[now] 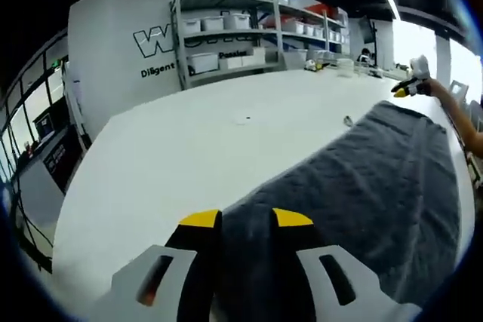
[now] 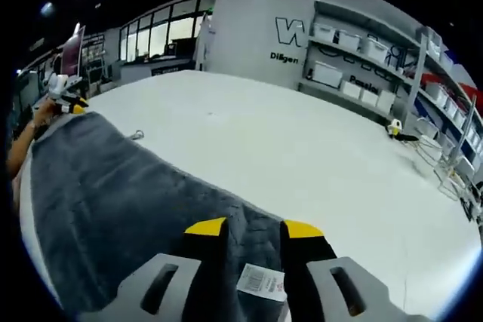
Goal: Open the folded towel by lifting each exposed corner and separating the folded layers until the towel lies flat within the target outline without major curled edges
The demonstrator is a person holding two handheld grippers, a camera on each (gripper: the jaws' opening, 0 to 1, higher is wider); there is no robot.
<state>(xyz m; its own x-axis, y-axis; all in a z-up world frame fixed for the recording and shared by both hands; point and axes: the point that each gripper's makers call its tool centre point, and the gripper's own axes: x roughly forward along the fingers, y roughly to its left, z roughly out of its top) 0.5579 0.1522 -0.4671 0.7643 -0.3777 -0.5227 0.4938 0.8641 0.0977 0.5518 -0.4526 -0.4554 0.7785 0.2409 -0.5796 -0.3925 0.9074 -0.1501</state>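
A dark grey towel [image 1: 362,186] lies spread across the white table [image 1: 173,156], running from the bottom centre of the left gripper view up to the upper right of the frame. At the bottom of that view the left gripper [image 1: 245,220] has its yellow-tipped jaws closed in on the near towel edge, with grey cloth bunched between them. Far off at the upper right, the right gripper [image 1: 411,87] sits at the opposite corner, a person's forearm [image 1: 462,115] behind it. In the right gripper view the towel [image 2: 113,194] fills the lower left, and the jaws at the bottom centre are pinched on its edge, a white barcode label [image 2: 261,282] lying between them. The left gripper [image 2: 68,99] appears small at the upper left. Shelves with white bins [image 2: 355,58] line the wall behind.
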